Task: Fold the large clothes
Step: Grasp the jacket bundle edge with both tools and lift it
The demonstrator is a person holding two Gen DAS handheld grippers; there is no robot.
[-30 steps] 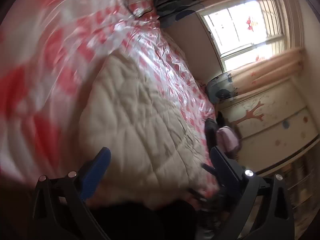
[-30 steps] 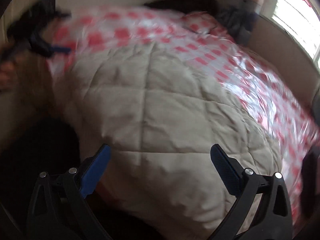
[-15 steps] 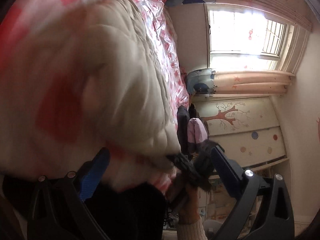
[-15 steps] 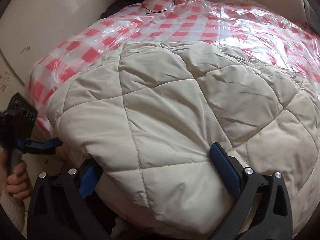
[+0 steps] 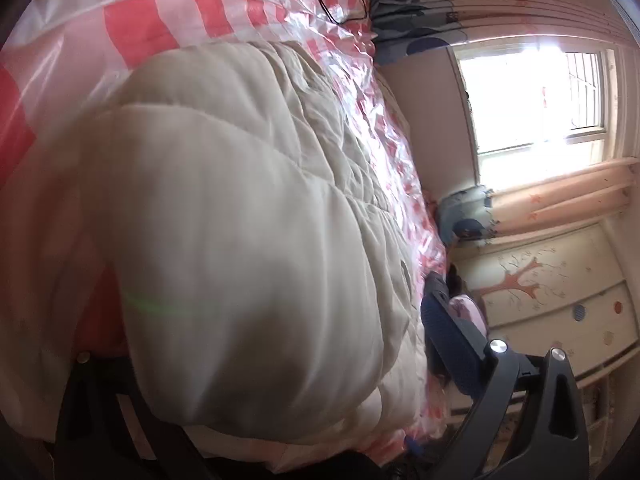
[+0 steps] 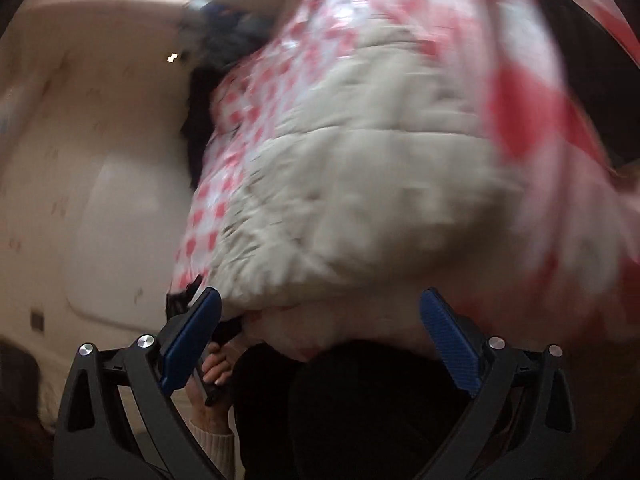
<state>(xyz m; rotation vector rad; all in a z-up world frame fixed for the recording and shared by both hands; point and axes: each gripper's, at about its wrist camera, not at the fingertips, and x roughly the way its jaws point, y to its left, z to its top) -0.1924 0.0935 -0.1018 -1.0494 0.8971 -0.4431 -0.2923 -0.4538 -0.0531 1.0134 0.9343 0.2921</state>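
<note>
- The padded beige coat (image 5: pixel 248 216) lies spread on the bed's red-checked plastic sheet (image 5: pixel 132 20), its near hem bulging over the edge of the bed closest to the person. This looks like the approach to a first fold, with no layer turned over yet.
- The left gripper (image 5: pixel 256 360) is pushed up against that hem. Only its right-hand finger (image 5: pixel 448 340) shows, just beside the coat; the other is buried behind the padding, so I cannot tell whether it has bitten cloth or stands spread.
- The right gripper (image 6: pixel 320 320) hangs below the coat's hem with its jaws wide apart and nothing between them; the view is heavily smeared. Past its left finger, the person's hand (image 6: pixel 216 368) clutches the other tool's handle.
- Next move, as I judge it: pinch the hem at two spread points and carry it over the coat toward the bed's far side. The thick padding will need a deep bite.
- Half a second ago the right camera looked down across the coat's top; now it looks up from under the edge.
</note>
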